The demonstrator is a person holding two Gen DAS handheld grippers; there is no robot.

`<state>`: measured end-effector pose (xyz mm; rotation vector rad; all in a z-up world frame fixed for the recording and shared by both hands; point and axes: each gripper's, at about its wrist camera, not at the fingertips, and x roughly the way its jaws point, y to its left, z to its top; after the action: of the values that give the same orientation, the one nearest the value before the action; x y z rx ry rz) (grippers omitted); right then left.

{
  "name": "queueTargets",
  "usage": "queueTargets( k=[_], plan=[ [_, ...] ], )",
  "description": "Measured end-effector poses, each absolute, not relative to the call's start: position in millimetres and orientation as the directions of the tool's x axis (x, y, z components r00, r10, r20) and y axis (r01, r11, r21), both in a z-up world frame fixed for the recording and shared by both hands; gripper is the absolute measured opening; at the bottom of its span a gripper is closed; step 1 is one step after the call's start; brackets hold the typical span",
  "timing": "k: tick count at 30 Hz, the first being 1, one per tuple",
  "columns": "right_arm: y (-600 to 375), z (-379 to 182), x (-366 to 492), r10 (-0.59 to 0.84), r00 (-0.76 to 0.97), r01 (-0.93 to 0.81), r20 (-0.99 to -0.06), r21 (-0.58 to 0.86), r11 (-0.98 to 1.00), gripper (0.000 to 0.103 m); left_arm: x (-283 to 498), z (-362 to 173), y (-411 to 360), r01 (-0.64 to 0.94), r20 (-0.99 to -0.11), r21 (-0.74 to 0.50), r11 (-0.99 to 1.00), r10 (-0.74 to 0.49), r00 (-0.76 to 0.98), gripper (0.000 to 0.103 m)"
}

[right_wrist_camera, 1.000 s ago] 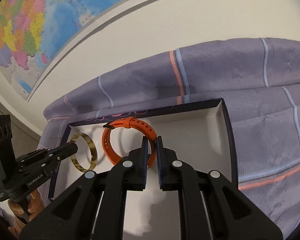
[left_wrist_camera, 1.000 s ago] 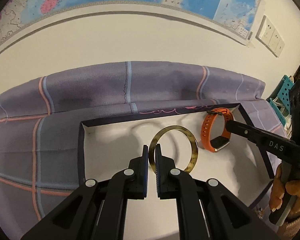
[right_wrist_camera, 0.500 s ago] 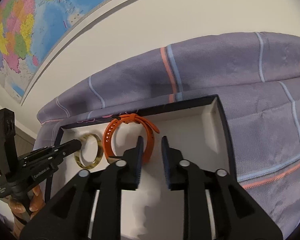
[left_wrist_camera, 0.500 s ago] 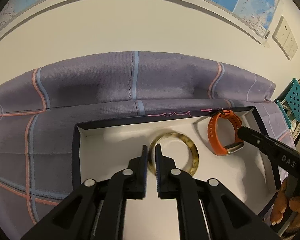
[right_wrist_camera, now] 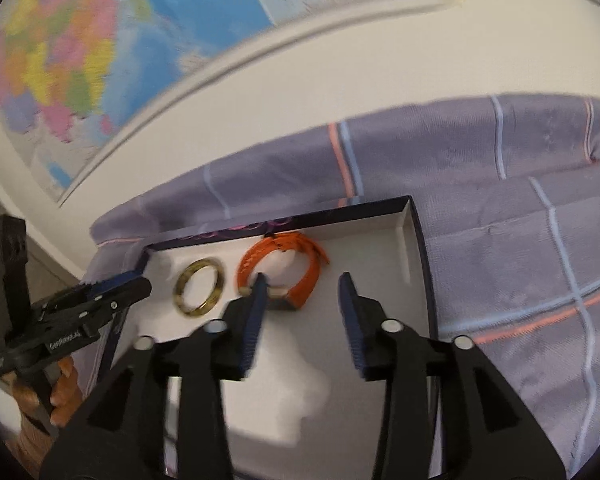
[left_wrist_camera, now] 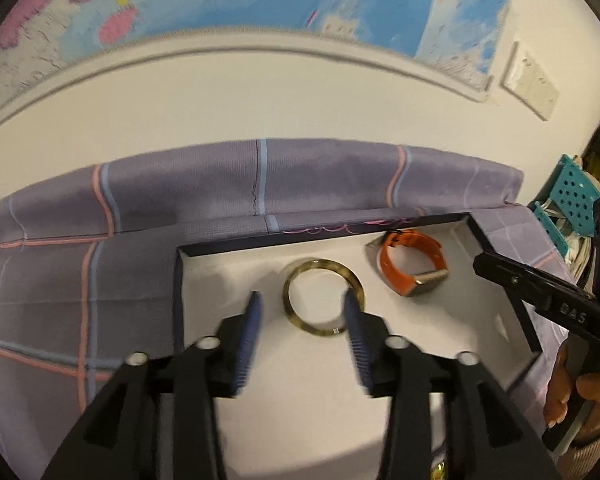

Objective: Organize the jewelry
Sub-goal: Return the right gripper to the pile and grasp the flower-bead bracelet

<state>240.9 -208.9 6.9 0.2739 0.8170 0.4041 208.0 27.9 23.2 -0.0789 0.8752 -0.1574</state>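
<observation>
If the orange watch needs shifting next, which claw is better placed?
Right, probably: the right claw, opening and holding nothing, sits just before the orange watch; the left claw faces the bangle.

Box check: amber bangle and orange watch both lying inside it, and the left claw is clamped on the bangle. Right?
Not quite. The bangle and the watch do lie inside the box, but the left claw is not clamped on the bangle: its jaws are opening, with the fingers standing apart on either side of it. The left wrist view shows this.
</observation>
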Motion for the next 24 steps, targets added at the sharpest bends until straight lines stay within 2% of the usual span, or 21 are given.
queueTargets(
  k=[4, 8, 11, 13, 18, 24],
  plan=[
    [-211, 23, 198, 0.493, 0.623, -0.348, -0.607, 0.350, 0.870, 0.049, 173, 34, 23, 0.157, -0.726, -0.122, 0.980, -0.196, 0.659, 0.050],
    [-209, 25, 157, 0.528, 0.594, -0.442, -0.606, 0.302, 0.845, 0.049, 140, 35, 16, 0.216, -0.710, -0.113, 0.970, -0.231, 0.665, 0.051],
    [-202, 19, 123, 0.535, 0.561, -0.501, -0.632, 0.255, 0.827, 0.045, 113, 32, 8, 0.263, -0.704, -0.095, 0.960, -0.251, 0.664, 0.055],
    [-197, 14, 106, 0.542, 0.535, -0.531, -0.647, 0.241, 0.812, 0.039, 99, 29, 6, 0.277, -0.705, -0.078, 0.958, -0.249, 0.664, 0.055],
    [-171, -3, 69, 0.552, 0.488, -0.589, -0.676, 0.211, 0.780, 0.036, 74, 13, 11, 0.287, -0.721, -0.083, 0.954, -0.257, 0.644, 0.055],
    [-166, -16, 49, 0.489, 0.517, -0.559, -0.703, 0.156, 0.814, 0.036, 47, -2, 4, 0.328, -0.737, -0.079, 0.941, -0.277, 0.616, 0.056]
  ],
)
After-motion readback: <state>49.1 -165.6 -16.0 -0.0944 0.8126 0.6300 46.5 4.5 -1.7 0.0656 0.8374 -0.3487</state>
